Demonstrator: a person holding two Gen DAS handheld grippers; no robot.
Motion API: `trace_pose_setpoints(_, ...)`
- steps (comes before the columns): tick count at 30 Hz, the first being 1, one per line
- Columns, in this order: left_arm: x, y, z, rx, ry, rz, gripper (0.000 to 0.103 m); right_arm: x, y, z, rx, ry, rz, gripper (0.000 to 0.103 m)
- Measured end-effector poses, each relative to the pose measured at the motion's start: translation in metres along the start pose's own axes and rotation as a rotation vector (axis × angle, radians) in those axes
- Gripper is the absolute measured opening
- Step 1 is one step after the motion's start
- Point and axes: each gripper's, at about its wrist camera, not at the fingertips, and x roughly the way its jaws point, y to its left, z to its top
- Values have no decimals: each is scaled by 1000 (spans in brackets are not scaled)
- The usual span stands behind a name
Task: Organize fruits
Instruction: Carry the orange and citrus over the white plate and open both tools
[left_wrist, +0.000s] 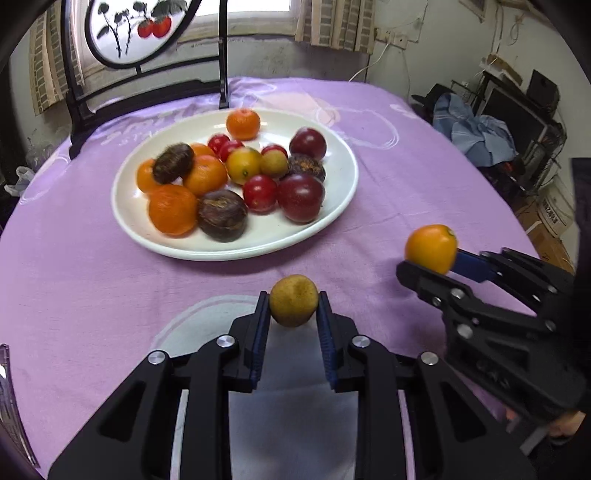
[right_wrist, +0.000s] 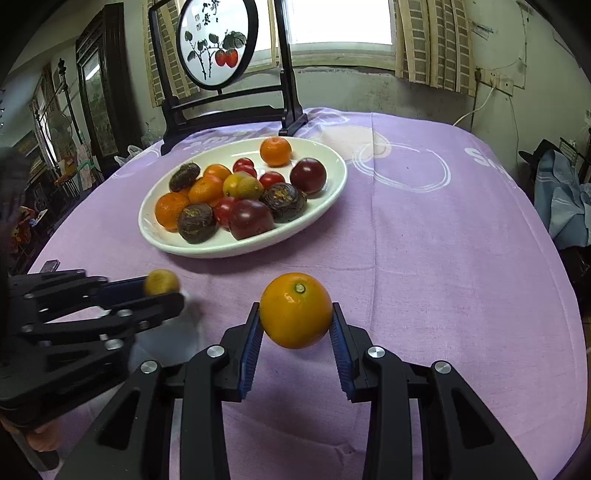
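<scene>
I had the left gripper (left_wrist: 293, 306) clamped on a small, round, yellow-brown fruit (left_wrist: 293, 305), its blue pads pressing both sides, held clear above the purple tablecloth (left_wrist: 388, 177) on the near side of the white oval ceramic plate (left_wrist: 343, 206). My right gripper (right_wrist: 296, 319) was closed on a larger, smooth orange-yellow citrus fruit (right_wrist: 295, 310), stem scar facing up, also lifted off the cloth, nearer to me than the plate and to its right.

The plate still carried a crowd: several orange mandarins (left_wrist: 172, 209), dark brown rough-skinned fruits (left_wrist: 222, 215), glossy dark red plums (left_wrist: 301, 198), small bright red tomatoes (left_wrist: 260, 193) and one yellow citrus (left_wrist: 243, 165) near the middle, most of them touching one another. A single mandarin (left_wrist: 243, 124) sat apart at the plate's far rim.

Beyond the plate stood a black wooden stand with a round painted screen showing red fruit (right_wrist: 218, 42), one foot just behind the far rim. Under my left gripper, nearer than the plate, lay a pale round patch of the cloth's print (left_wrist: 207, 321). Between the two grippers and the plate the cloth lay bare, so nothing blocked the way. Off the table, right of the plate, a heap of blue cloth (left_wrist: 476, 133) lay by dark shelving.
</scene>
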Motion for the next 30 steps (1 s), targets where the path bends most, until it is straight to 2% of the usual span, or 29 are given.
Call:
trace_pose_setpoints(7,-34,19,23,10,-64,40,25,-21,32,27,-71,-69,57,36)
trace_pose_setpoints(11,-36,33,46,-13,-89,76,24,-21,42,54,-102,-92,50,36)
trace_pose_setpoints(15,-25,46,66,-32,-88,107,24,-11,45,76,-106,-97,44,36)
trace_pose_setpoints(30,41,78,123,-90,-58,188,24,58,42,116,-41,-36,28,37)
